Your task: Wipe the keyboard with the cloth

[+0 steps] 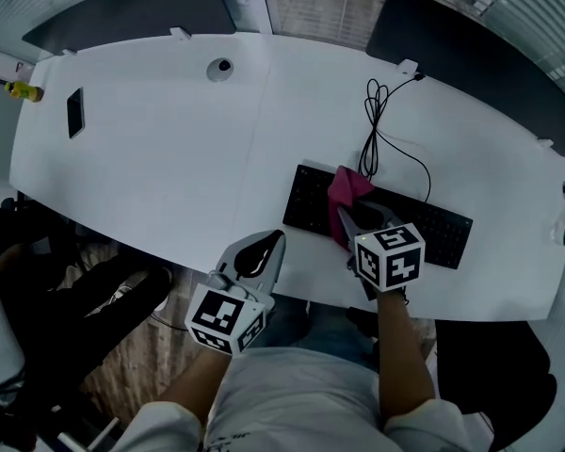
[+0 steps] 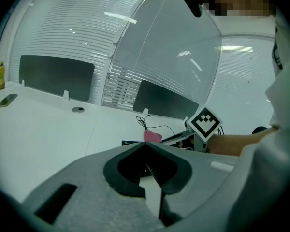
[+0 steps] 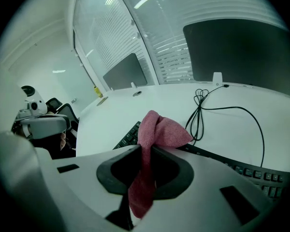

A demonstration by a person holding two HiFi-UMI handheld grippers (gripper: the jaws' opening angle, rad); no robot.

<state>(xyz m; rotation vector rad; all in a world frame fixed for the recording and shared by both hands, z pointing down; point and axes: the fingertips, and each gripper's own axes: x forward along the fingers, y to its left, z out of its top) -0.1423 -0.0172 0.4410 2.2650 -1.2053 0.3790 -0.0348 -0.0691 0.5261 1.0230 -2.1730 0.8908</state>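
— What is the cloth like, and where is it?
— The cloth (image 3: 157,132) is pink and soft with a fine nubbly weave. It bunches into a rounded peak above the jaws, and a narrow strip hangs down between them. From the head view it lies over the left half of the keyboard (image 1: 443,234).

— And the keyboard?
— It is black, flat and long, with low square keys. It sits at a slant near the front edge of the desk (image 1: 169,158), which is white, smooth and curved in outline. A thin black cable (image 1: 377,130) runs in loose loops from behind the keyboard toward the desk's rear edge.

— How are the grippers held?
— The right gripper (image 1: 344,222) reaches forward over the desk edge on an outstretched forearm. Its grey jaws are pressed onto the cloth strip, with dark padded hollows either side of it, and its tips are over the keys. The left gripper (image 1: 277,238) sits low at the desk's front edge, just left of the keyboard and close to the person's body. Its jaws meet tip to tip with nothing between them, and it points toward the cloth.
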